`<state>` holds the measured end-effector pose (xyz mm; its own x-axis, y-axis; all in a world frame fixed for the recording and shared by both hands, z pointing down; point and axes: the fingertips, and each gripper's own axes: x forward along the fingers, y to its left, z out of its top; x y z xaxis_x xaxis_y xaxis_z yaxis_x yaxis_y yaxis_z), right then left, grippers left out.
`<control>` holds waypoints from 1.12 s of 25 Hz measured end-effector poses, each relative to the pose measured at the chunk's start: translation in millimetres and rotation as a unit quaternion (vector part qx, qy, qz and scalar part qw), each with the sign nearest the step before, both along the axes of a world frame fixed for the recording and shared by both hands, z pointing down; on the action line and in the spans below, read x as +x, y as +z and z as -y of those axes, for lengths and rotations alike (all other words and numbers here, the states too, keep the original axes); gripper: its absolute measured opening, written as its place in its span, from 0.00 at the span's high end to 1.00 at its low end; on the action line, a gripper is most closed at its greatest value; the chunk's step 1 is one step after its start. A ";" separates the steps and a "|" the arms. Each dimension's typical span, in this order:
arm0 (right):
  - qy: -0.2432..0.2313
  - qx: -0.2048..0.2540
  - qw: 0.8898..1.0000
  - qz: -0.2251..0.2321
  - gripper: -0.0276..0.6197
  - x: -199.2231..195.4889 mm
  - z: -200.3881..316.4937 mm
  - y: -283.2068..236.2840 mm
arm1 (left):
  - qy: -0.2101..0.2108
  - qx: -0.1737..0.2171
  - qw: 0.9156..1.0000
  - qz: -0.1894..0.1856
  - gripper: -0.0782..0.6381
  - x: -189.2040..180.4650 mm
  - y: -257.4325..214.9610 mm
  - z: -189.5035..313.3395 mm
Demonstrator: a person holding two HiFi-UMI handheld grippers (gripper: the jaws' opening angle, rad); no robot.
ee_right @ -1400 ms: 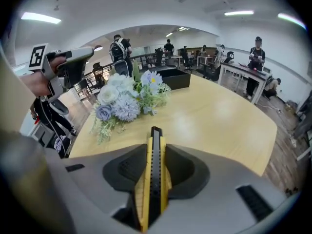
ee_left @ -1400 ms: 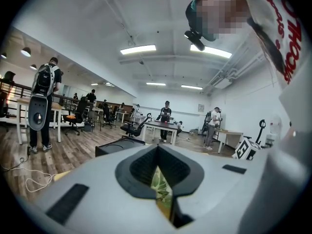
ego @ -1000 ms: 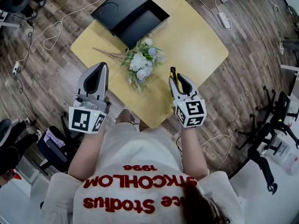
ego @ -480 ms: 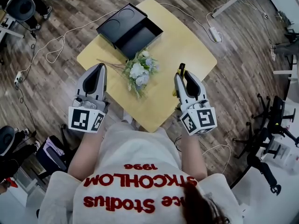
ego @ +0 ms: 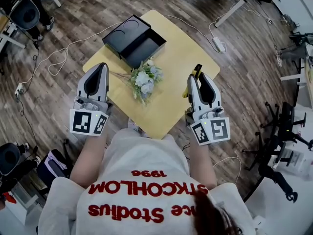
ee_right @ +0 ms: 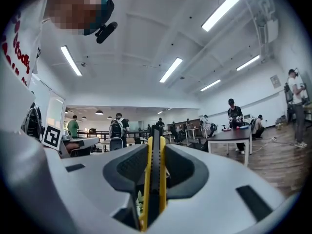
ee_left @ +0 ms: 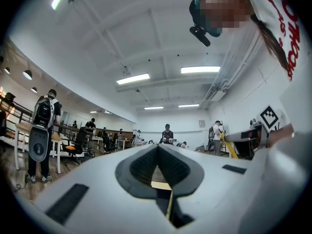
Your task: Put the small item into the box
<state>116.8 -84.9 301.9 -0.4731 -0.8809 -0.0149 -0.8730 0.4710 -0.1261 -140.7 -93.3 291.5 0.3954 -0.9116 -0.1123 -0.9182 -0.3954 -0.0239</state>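
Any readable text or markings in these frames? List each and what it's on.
"1996": red print on the person's shirt, upside down in the head view.
"STOCKHOLM": likely reading of the red capitals beneath it, also upside down.
Third red line: partly hidden, unreadable.
Square codes only, no words: left marker cube, right marker cube.
No print visible: yellow utility knife.

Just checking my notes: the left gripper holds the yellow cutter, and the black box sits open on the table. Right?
Not quite. The right gripper holds the yellow cutter, as the right gripper view shows; the left gripper is shut on nothing. The black box does sit open on the table.
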 end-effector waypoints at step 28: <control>-0.072 -0.050 0.996 -0.010 0.78 -86.0 73.9 41.5 | -0.028 -0.067 0.997 -0.014 0.88 -52.0 63.2 46.4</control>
